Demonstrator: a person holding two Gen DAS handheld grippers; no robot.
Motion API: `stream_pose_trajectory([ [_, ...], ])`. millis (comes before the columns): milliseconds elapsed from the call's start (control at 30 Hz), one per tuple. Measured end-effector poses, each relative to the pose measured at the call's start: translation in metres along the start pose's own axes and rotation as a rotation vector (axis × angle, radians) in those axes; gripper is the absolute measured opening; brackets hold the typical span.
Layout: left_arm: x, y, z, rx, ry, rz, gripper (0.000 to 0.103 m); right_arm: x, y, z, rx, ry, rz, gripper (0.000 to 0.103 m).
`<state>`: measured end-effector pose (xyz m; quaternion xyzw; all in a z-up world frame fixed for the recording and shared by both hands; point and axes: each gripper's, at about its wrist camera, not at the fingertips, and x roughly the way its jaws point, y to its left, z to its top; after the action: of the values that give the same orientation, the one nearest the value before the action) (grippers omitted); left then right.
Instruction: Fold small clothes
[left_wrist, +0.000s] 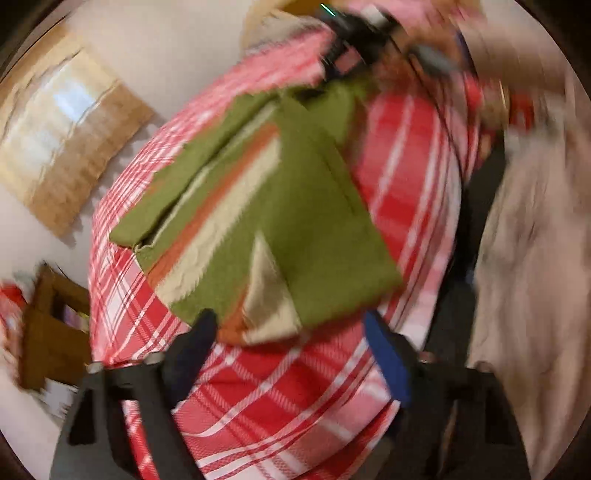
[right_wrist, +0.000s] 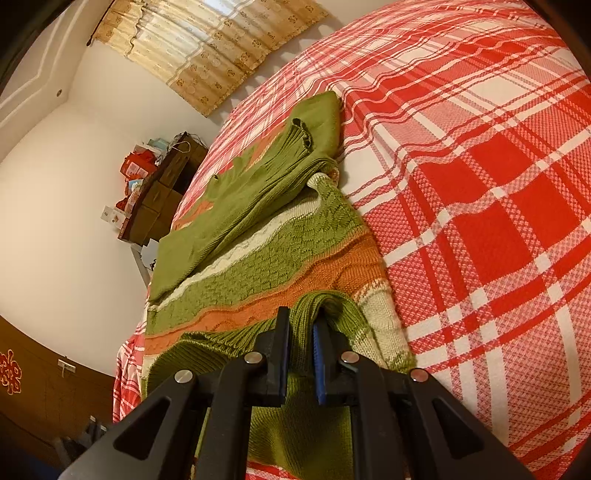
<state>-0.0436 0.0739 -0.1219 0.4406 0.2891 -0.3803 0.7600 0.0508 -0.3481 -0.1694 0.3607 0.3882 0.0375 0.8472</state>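
Observation:
A small green knitted sweater (left_wrist: 295, 206) with orange and cream stripes lies on the red plaid bed sheet (left_wrist: 280, 398), its sleeves folded over the body. In the blurred left wrist view, my left gripper (left_wrist: 291, 343) stands open at the sweater's near edge, one finger on each side of a corner and neither pad pressing on it. The right wrist view shows the sweater (right_wrist: 258, 258) stretching away from my right gripper (right_wrist: 301, 321), which is shut on a pinched fold of its green ribbed edge. A folded sleeve (right_wrist: 266, 177) lies along the top.
The plaid sheet (right_wrist: 480, 221) covers the bed to the right of the sweater. A dark wooden cabinet (right_wrist: 162, 192) with red boxes stands against the wall by the bed's far corner, under a beige curtain (right_wrist: 207, 48). Pale fabric (left_wrist: 535, 258) blurs the right side of the left wrist view.

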Motion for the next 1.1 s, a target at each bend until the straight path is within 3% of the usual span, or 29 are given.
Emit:
stream_pose_trajectory([
  [67, 0.017, -0.008, 0.001, 0.065, 0.052, 0.014, 0.062, 0.000, 0.001, 0.000, 0.007, 0.001, 0.001, 0.011],
  [167, 0.036, -0.014, 0.010, 0.135, 0.089, 0.042, 0.056, 0.000, 0.001, 0.001, 0.010, 0.002, -0.002, 0.011],
  [333, 0.033, -0.018, 0.024, 0.211, 0.029, 0.024, 0.053, 0.000, -0.002, 0.001, 0.019, 0.000, 0.004, 0.011],
  [400, 0.032, -0.024, 0.024, 0.229, 0.015, -0.008, 0.028, 0.000, -0.002, 0.001, 0.019, -0.002, 0.006, 0.011],
  [433, 0.033, -0.025, 0.025, 0.225, 0.015, -0.031, 0.010, 0.000, -0.003, 0.001, 0.018, -0.002, 0.007, 0.011],
  [533, 0.033, -0.006, 0.029, 0.071, 0.007, -0.064, 0.009, 0.000, -0.003, 0.001, 0.015, -0.001, 0.012, 0.011],
  [667, 0.031, 0.069, 0.026, -0.404, -0.077, -0.183, 0.008, 0.000, -0.003, 0.001, 0.007, 0.001, 0.013, 0.011],
  [733, 0.035, 0.101, 0.018, -0.594, -0.125, -0.216, 0.008, 0.000, -0.003, 0.001, 0.005, -0.001, 0.019, 0.012],
  [800, 0.043, 0.119, 0.010, -0.716, -0.140, -0.210, 0.008, 0.000, -0.003, 0.001, 0.010, -0.005, 0.023, 0.012],
  [900, 0.063, 0.139, -0.001, -0.851, -0.125, -0.207, 0.008, -0.001, -0.003, 0.000, 0.012, -0.010, 0.020, 0.012],
  [1033, 0.078, 0.144, -0.008, -0.917, -0.094, -0.186, 0.010, -0.003, -0.001, 0.000, 0.014, -0.008, 0.019, 0.013],
  [1100, 0.079, 0.138, -0.005, -0.948, -0.103, -0.193, 0.012, -0.009, 0.005, 0.002, 0.006, -0.017, 0.068, 0.015],
])
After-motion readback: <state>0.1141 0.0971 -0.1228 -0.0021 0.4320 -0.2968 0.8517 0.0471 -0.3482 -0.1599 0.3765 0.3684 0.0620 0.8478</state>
